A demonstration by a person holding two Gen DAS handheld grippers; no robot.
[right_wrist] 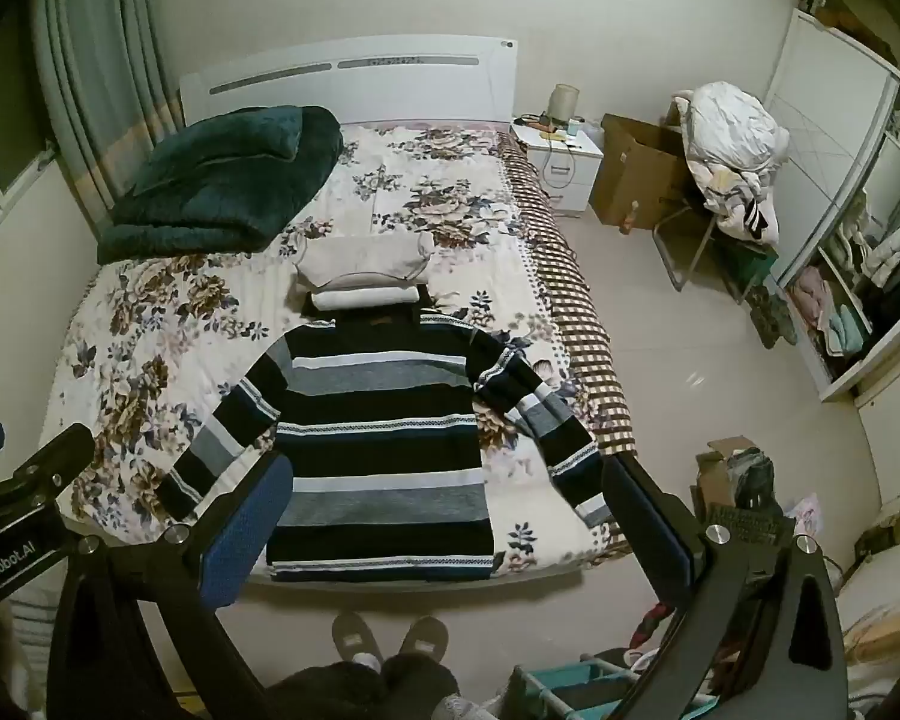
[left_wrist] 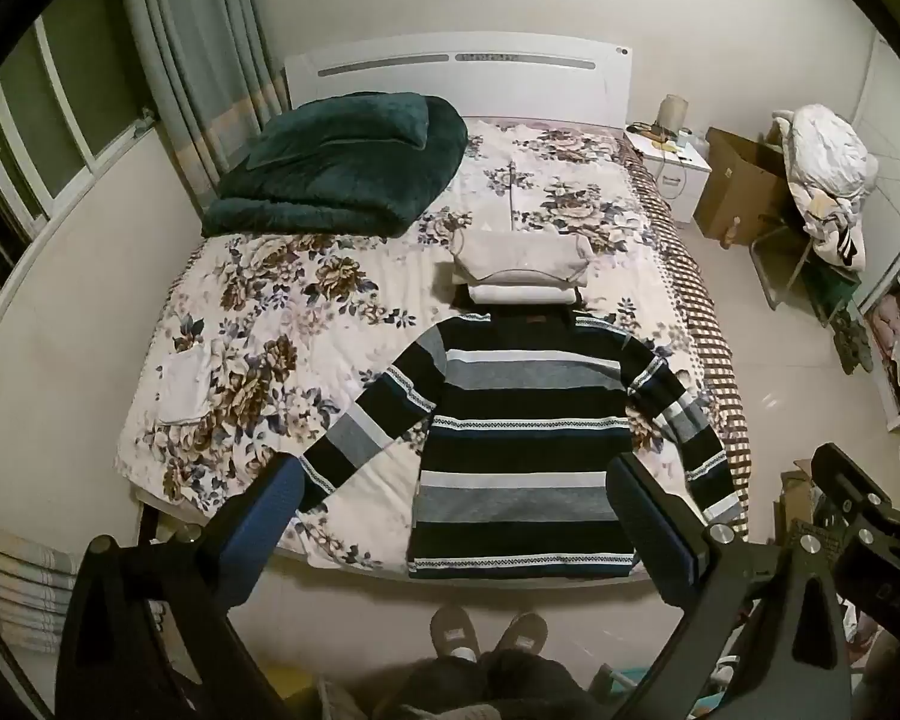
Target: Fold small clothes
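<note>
Left wrist view: striped sweater (left_wrist: 519, 450) lies flat, collar away; both left gripper (left_wrist: 459, 516) and right gripper (right_wrist: 447, 516) hover released, empty, above its hem.

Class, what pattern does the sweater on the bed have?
Horizontal stripes, black, grey and white: the sweater shows best in the left wrist view.

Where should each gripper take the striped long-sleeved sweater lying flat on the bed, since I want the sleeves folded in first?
Probably at the cuffs. The striped sweater lies flat with both sleeves splayed outward toward the near bed edge. Bring the open left gripper down onto the left cuff, the open right gripper onto the right cuff, each from the near, outer side.
</note>
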